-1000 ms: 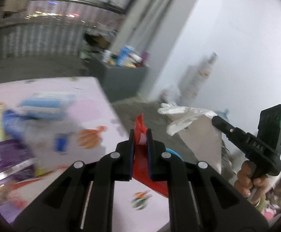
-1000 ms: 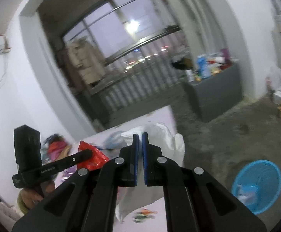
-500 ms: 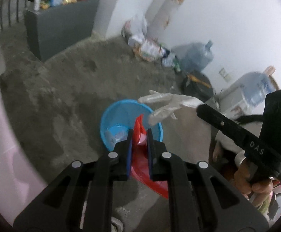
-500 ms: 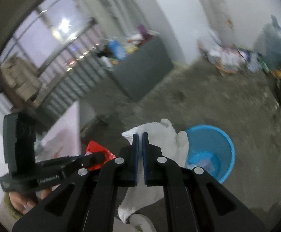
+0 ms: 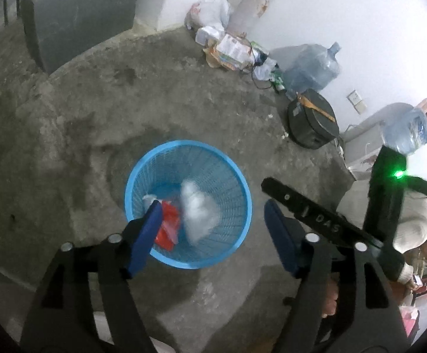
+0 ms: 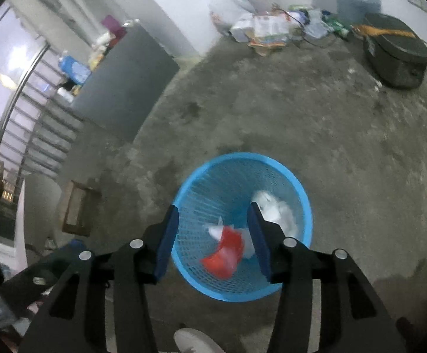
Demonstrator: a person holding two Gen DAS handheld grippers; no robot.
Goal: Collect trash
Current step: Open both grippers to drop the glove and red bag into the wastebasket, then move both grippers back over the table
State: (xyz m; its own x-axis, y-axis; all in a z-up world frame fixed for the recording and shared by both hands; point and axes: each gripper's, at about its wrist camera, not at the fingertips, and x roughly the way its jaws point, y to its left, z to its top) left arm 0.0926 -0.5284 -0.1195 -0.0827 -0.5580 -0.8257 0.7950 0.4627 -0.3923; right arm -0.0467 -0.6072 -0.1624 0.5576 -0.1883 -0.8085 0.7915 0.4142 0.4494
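Trash landed in the blue basket [image 5: 244,206]: your red wrapper [image 6: 223,257] and white glove [image 5: 197,210] lay inside it. Both the left gripper [image 5: 210,216] and right gripper [image 6: 213,220] had just been opening, jaws spread, nothing between them. Whether more trash remained, these views didn't show.

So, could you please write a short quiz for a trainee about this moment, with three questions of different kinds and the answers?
1. True or false: the red wrapper is pinched in the left gripper.
2. Multiple choice: where is the white glove? A) on the floor beside the basket B) inside the blue basket C) in the right gripper
3. Fill in: both grippers hang over the basket with jaws ____.

Key:
1. False. It lies loose in the basket, and the jaws have just been opening with nothing between them.
2. B.
3. Open.
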